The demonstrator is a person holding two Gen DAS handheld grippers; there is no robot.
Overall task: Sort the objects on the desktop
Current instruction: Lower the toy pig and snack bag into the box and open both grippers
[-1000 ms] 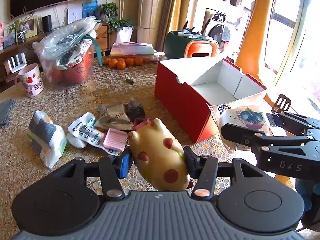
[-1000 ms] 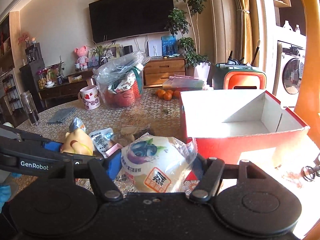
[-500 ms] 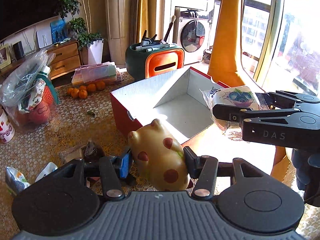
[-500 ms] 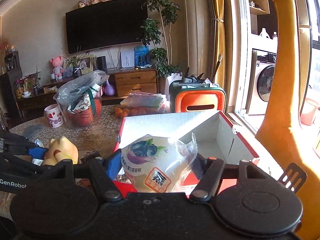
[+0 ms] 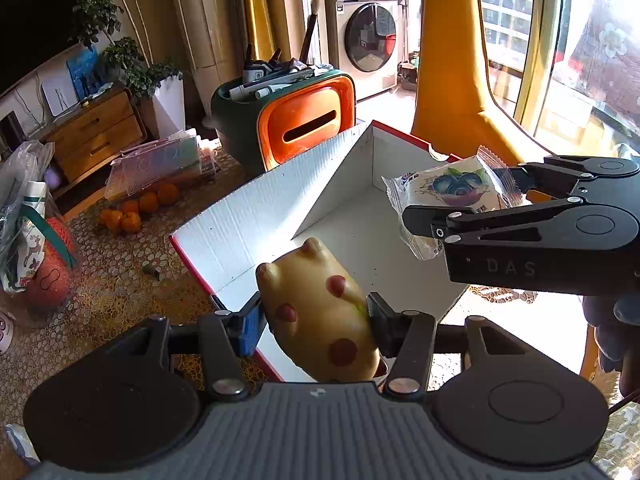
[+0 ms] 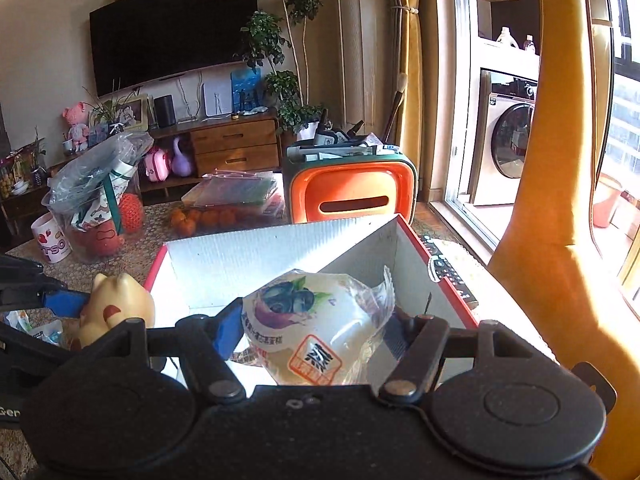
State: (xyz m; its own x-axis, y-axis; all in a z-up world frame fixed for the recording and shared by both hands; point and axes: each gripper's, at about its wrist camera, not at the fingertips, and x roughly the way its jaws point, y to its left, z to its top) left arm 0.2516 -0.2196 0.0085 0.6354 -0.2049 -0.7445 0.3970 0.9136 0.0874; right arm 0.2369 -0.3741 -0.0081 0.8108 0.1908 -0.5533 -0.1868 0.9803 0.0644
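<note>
My left gripper (image 5: 314,320) is shut on a yellow pig toy with red spots (image 5: 320,312) and holds it above the near rim of the red box (image 5: 224,236), whose white inside is bare. My right gripper (image 6: 316,336) is shut on a blueberry snack packet (image 6: 316,332) and holds it over the box (image 6: 224,256). In the left wrist view the right gripper (image 5: 468,212) and its packet (image 5: 452,192) hang over the box's right side. In the right wrist view the pig toy (image 6: 114,308) sits at the box's left edge.
An orange and green organizer (image 5: 296,120) with pens stands behind the box. Oranges (image 5: 136,208), a stack of plastic sleeves (image 5: 160,160) and a bagged bundle (image 6: 100,192) lie on the table's left. A mug (image 6: 50,240) and a remote (image 6: 448,272) flank the box.
Both grippers moved forward and right from the clutter of packets to above the red box, each still holding its object. The box now fills the centre of both views.
</note>
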